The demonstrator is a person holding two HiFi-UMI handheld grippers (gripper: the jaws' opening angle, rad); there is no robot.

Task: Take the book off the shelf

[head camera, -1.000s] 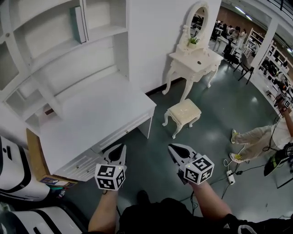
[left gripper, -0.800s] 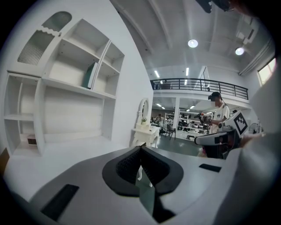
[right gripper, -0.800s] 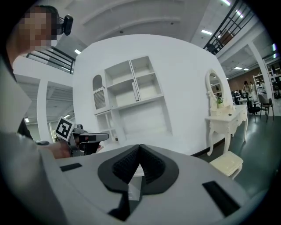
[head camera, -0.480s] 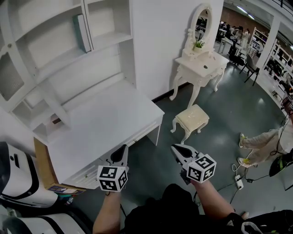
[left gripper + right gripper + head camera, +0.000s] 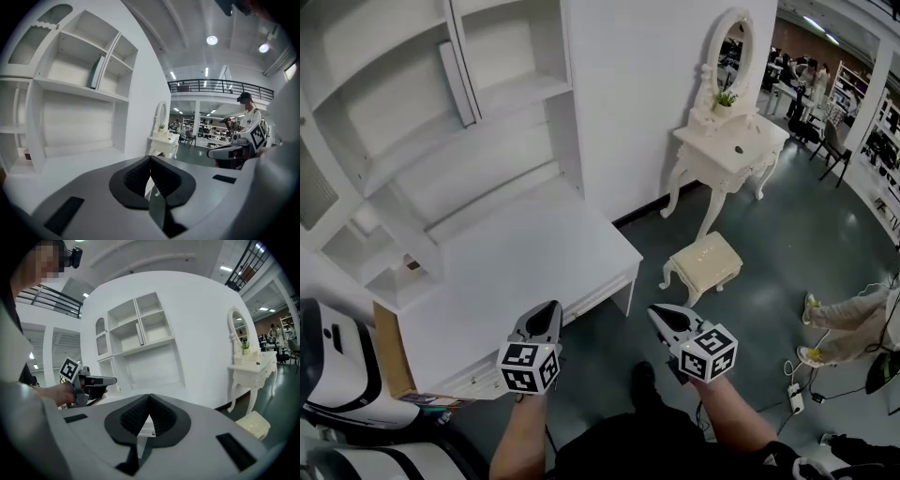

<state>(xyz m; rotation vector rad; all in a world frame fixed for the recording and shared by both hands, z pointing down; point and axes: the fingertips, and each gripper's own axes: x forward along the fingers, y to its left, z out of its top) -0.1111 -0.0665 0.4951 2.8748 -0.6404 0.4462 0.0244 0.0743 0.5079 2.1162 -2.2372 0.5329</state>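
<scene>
A thin grey-green book (image 5: 457, 82) leans upright against the divider on an upper shelf of the white shelf unit (image 5: 412, 141). It also shows in the left gripper view (image 5: 96, 71) and the right gripper view (image 5: 140, 333). My left gripper (image 5: 548, 310) hangs over the front edge of the white desk (image 5: 506, 262), far below the book, shut and empty (image 5: 150, 159). Over the floor to its right is my right gripper (image 5: 657, 313), shut with nothing in it (image 5: 149, 397). Both point toward the shelf.
A white dressing table with an oval mirror (image 5: 727, 141) and a cream stool (image 5: 703, 262) stand to the right of the wall. A cardboard box (image 5: 389, 352) and white machines (image 5: 328, 356) sit at the left. A person's legs (image 5: 853, 314) and a power strip (image 5: 795, 401) lie at the right.
The head view has shifted: the shelf unit, desk and dressing table sit lower and further right in the picture. Both grippers stay shut, side by side, in about the same place.
</scene>
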